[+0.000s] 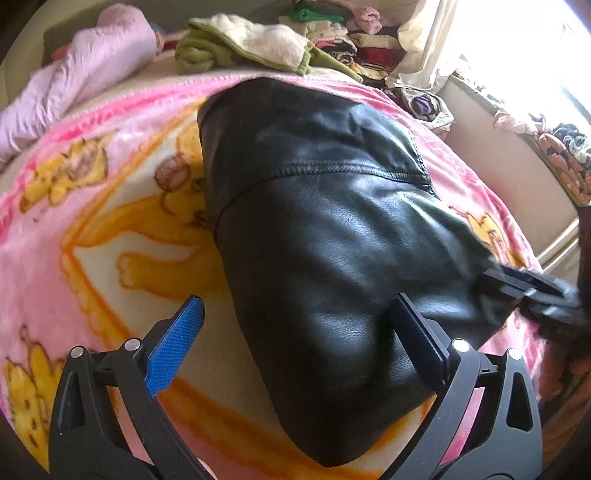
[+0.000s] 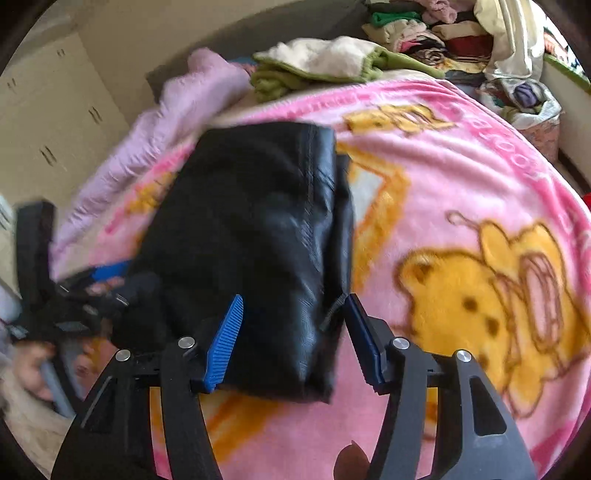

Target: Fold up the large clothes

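Observation:
A black leather garment (image 1: 332, 229) lies folded into a long bundle on the pink cartoon-bear blanket (image 1: 74, 229). My left gripper (image 1: 297, 306) hovers over its near end, jaws wide open, blue pads clear of the leather. In the right wrist view the same garment (image 2: 251, 229) runs away from me, and my right gripper (image 2: 294, 301) stands open astride its near right edge, beside a zipper pull (image 2: 332, 314); nothing is pinched. The right gripper (image 1: 532, 291) shows blurred at the right of the left wrist view. The left gripper (image 2: 92, 291) shows blurred at the left of the right wrist view.
A lilac quilted cover (image 1: 74, 74) lies at the bed's far left. A green and cream fleece (image 1: 251, 44) sits behind the blanket. Stacked folded clothes (image 1: 351, 33) fill the far right corner, near a bright window (image 1: 524, 55). A wardrobe (image 2: 48, 122) stands to the left.

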A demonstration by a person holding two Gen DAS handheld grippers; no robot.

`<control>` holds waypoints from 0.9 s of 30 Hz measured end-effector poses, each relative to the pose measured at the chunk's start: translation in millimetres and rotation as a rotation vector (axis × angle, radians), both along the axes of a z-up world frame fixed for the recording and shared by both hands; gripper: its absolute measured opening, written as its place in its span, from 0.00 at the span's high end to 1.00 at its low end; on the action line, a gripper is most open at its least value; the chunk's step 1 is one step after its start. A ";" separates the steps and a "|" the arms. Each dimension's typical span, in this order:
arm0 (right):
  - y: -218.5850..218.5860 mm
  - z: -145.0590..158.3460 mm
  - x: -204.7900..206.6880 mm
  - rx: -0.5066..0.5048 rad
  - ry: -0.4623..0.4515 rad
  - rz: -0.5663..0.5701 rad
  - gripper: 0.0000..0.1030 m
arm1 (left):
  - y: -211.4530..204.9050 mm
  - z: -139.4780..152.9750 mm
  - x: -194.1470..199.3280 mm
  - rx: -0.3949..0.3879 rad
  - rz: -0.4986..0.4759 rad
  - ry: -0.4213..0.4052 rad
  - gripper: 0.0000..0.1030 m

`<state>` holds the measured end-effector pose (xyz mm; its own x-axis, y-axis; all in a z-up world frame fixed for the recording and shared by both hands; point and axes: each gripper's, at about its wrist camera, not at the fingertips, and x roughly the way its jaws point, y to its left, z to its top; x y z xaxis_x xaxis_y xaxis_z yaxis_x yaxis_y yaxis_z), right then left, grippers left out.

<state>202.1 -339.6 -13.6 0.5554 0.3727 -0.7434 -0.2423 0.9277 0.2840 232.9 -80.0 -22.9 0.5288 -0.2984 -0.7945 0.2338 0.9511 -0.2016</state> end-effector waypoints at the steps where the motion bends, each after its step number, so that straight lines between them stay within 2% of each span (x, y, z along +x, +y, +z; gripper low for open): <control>1: 1.5 -5.6 0.0 -0.012 0.006 -0.006 0.46 | -0.6 -0.8 0.1 -0.008 0.001 0.004 0.09; 3: 0.4 -12.2 1.1 0.003 0.021 -0.028 0.46 | -3.3 0.1 -2.1 -0.001 0.001 -0.006 0.09; 6: -0.8 -2.0 -5.3 0.021 -0.022 -0.034 0.45 | -6.2 6.5 -6.3 0.016 -0.004 -0.026 0.09; 9: -0.3 7.0 -10.8 0.007 -0.047 -0.049 0.36 | -5.2 10.8 -7.4 0.018 0.001 -0.029 0.09; 12: -0.6 8.8 -14.0 0.007 -0.049 -0.044 0.33 | -5.7 12.6 -8.9 0.023 0.000 -0.027 0.09; 22: -7.5 22.3 -32.1 -0.006 -0.101 -0.075 0.11 | -5.5 24.9 -17.0 0.027 -0.004 -0.039 0.09; 27: -7.3 37.7 -49.4 -0.011 -0.155 -0.088 0.07 | -5.7 37.0 -30.9 0.044 -0.007 -0.076 0.09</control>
<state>152.6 -346.8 24.1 0.6935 0.3104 -0.6502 -0.2004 0.9499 0.2397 202.0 -85.7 14.1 0.5858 -0.2680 -0.7649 0.2535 0.9570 -0.1412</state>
